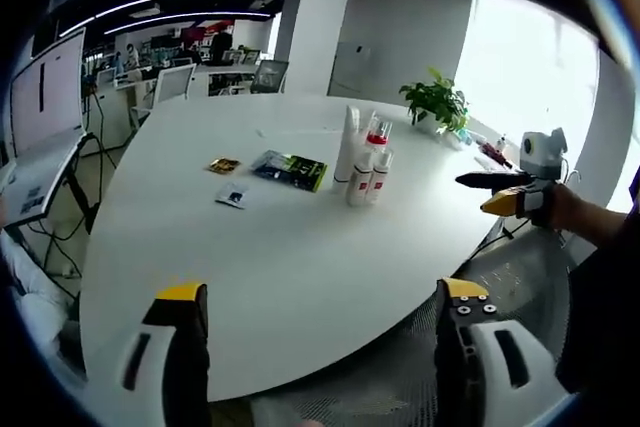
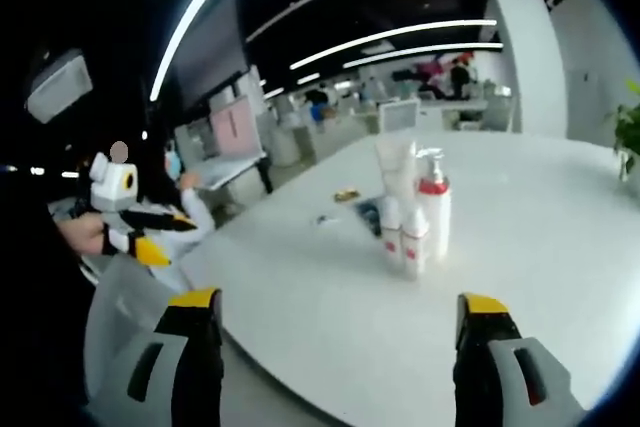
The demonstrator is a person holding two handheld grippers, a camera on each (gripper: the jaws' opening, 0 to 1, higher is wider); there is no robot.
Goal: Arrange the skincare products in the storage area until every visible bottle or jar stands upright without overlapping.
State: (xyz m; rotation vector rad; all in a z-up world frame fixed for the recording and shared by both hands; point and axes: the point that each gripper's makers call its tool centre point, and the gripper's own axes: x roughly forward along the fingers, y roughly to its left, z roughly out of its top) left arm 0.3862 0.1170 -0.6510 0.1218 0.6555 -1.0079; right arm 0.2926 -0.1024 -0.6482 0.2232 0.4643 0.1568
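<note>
Bottles (image 2: 412, 209) stand upright mid-frame, dead ahead of the right gripper (image 2: 340, 322), its jaws spread empty; left gripper (image 1: 322, 312) likewise, farther off.

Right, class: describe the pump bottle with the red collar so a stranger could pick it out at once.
Start at the large white round table and find the tight cluster of upright white bottles. The pump bottle stands at the back, beside the tall white tube. It alone has a red collar under a clear pump top.
</note>
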